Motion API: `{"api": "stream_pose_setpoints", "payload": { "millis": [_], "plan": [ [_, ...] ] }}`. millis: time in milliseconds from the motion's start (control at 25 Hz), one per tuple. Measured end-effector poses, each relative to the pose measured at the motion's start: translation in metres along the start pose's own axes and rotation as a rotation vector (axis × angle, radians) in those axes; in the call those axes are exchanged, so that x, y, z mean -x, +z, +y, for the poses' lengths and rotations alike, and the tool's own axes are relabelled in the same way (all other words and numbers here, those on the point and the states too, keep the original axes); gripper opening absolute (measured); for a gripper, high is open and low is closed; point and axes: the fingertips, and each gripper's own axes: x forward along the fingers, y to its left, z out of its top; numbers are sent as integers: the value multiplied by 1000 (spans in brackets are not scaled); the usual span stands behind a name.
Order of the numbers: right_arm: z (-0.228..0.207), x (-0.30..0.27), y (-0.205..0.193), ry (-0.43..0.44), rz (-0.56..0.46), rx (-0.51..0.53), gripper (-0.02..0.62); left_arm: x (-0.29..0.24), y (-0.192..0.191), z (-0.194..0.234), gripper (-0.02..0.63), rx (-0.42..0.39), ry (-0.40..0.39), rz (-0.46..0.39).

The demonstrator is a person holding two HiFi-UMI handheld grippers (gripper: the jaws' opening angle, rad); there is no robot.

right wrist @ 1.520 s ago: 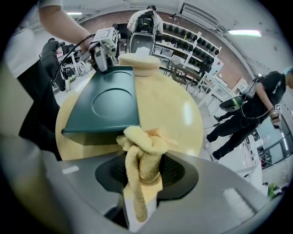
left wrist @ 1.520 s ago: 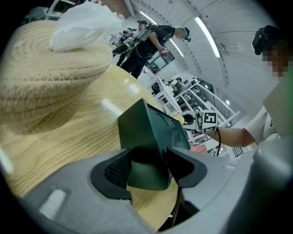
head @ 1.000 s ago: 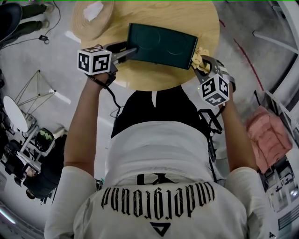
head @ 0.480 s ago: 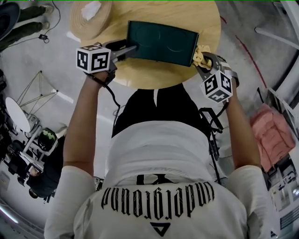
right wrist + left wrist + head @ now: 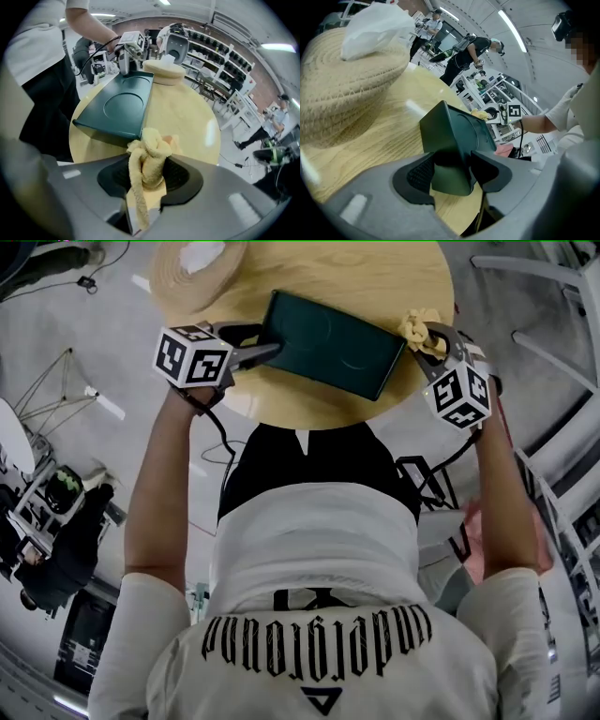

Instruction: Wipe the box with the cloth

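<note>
Head view: left claw (image 5: 269, 346) clamps a corner of the dark green box (image 5: 334, 345), likely to steady it on the bench (image 5: 375, 277). Right claw (image 5: 425, 336) pinches the yellow cloth (image 5: 418, 324), ready for wiping.

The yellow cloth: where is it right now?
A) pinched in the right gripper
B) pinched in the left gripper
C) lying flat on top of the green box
A: in the right gripper view, the right gripper has its jaws shut on the yellow cloth, which bunches up near a corner of the green box, not on top of it.
</note>
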Motion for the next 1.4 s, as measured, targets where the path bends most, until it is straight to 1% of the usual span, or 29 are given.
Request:
{"api": "stream_pose_setpoints", "payload": {
  "millis": [80,200,320,400,520,640,720,800,840,920,1040,1120,1200,1400],
  "plan": [
    [-7,-5,5,44,7,145,143,-1,0,0,259,8,3,-8],
    [-4,-8,19,104,29,423,143,3,-3,-4,259,8,-1,-10],
    [0,-11,51,158,14,666,143,11,-5,-10,259,4,3,-10],
    [-5,-23,75,179,-3,813,143,11,-2,-8,259,13,9,-22],
    [-11,-53,121,179,-41,976,143,10,-2,-1,264,29,8,-35],
    [-18,-76,176,144,-75,1080,143,12,-3,1,270,45,-6,-42],
    [-20,-83,209,122,-99,1122,143,16,-4,-3,270,49,-11,-45],
    [-18,-87,232,111,-114,1142,143,21,-6,-3,270,40,-3,-44],
    [-16,-89,237,108,-116,1150,143,22,-7,-2,270,35,0,-43],
    [-16,-91,234,113,-116,1146,143,22,-9,-1,270,31,3,-44],
    [-16,-84,216,160,-120,1073,143,16,-5,-2,270,38,-9,-49],
    [-17,-79,197,185,-106,1041,143,14,-1,0,270,24,2,-44],
    [-15,-76,174,203,-84,1023,143,12,1,3,269,7,22,-36],
    [-8,-53,112,233,-14,965,143,10,1,3,268,-7,40,-25]
  ]
}}
